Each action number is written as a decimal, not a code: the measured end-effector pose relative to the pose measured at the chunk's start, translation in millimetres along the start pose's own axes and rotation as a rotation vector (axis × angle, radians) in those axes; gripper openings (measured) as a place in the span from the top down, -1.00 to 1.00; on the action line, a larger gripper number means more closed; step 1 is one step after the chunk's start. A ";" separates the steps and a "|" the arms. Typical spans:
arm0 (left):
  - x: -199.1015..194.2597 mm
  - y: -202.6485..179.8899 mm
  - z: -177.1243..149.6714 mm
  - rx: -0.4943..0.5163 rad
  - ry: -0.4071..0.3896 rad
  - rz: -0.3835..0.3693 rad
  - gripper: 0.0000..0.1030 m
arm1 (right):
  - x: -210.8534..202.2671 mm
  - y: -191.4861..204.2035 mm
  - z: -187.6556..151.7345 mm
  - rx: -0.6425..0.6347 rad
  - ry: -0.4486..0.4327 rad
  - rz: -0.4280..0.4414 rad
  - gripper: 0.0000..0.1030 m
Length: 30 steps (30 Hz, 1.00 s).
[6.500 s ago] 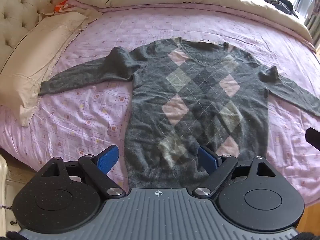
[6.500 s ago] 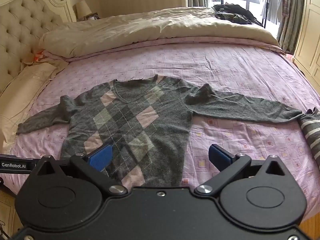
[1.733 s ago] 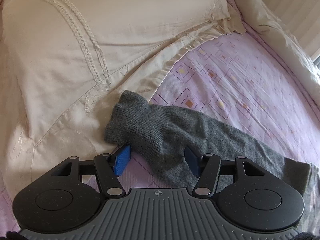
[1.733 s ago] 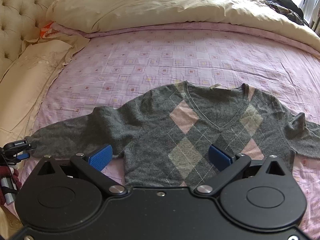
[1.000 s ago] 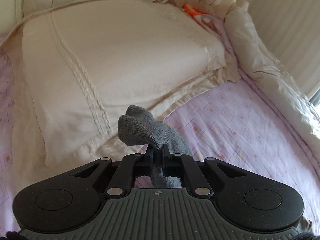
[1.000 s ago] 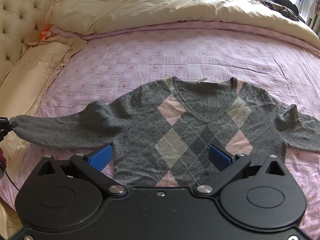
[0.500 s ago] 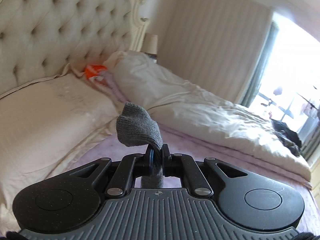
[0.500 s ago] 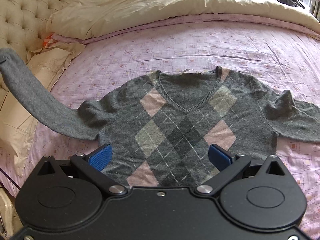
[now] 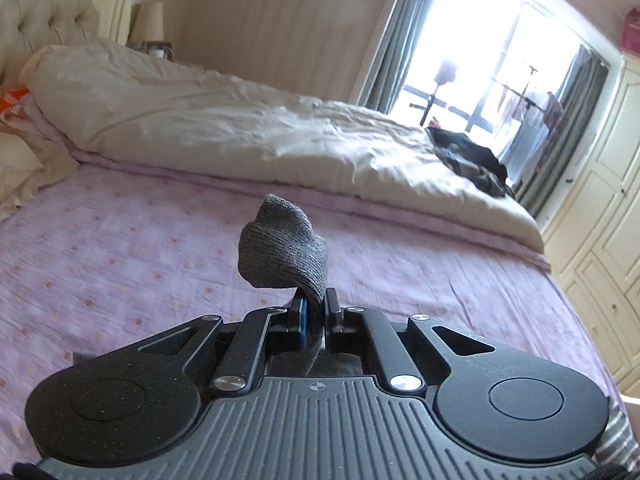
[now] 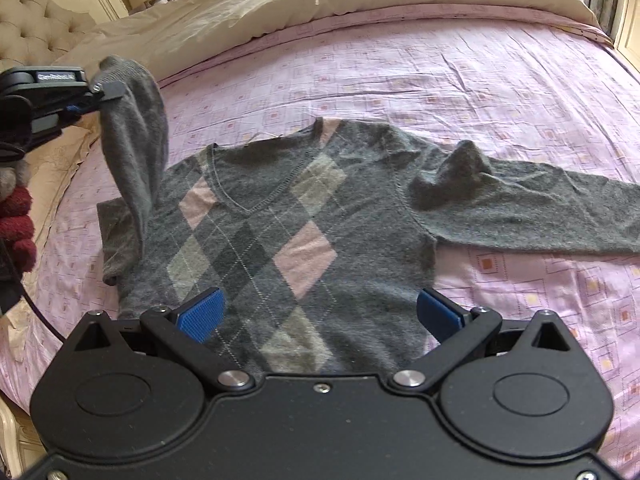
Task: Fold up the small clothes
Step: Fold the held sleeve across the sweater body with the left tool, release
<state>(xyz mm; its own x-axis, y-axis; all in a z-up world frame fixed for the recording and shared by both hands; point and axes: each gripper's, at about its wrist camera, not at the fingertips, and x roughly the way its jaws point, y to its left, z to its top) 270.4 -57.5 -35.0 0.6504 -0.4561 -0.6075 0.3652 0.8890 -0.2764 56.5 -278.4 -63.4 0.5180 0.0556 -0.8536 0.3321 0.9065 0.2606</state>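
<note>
A grey argyle sweater (image 10: 280,232) was spread on the bed (image 10: 440,64) — its sleeve (image 9: 286,254) pinched by the left tongs (image 9: 314,314) and raised; the right tongs (image 10: 320,314) were held spread above it.

Tufted headboard (image 9: 44,4) upper left; cream duvet (image 9: 240,128) across centre; bright window (image 9: 500,60) upper right; cream cupboards (image 9: 608,184) far right.

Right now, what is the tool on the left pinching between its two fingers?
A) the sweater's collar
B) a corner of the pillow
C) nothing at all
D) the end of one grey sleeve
D: the left gripper is closed on the cuff end of the sleeve, lifted off the bed while the sweater lies flat; the right gripper hangs open above the hem.
</note>
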 end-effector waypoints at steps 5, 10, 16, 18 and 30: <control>33.8 -34.2 -31.6 0.034 0.109 -0.007 0.70 | 3.0 -17.5 -5.6 -0.009 0.016 -0.018 -0.98; 23.4 -53.5 -45.9 0.109 0.123 -0.022 0.38 | 14.5 -20.0 -6.2 -0.050 0.035 -0.032 -0.98; 14.5 -35.4 -70.0 0.169 0.192 0.042 0.27 | 33.7 -9.5 9.7 -0.062 0.017 -0.021 -0.81; 16.3 -12.3 -82.5 0.161 0.255 0.092 0.27 | 44.1 -3.4 18.6 -0.070 0.010 -0.020 -0.71; 21.4 93.8 -127.8 0.088 0.457 0.287 0.27 | 122.0 14.0 84.1 -0.097 0.030 -0.059 -0.18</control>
<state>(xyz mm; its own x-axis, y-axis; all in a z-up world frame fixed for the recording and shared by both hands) 233.5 21.5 -169.0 0.3839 -0.1137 -0.9164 0.2827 0.9592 -0.0006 190.6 -294.0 -126.0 0.4754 0.0125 -0.8797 0.2824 0.9448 0.1661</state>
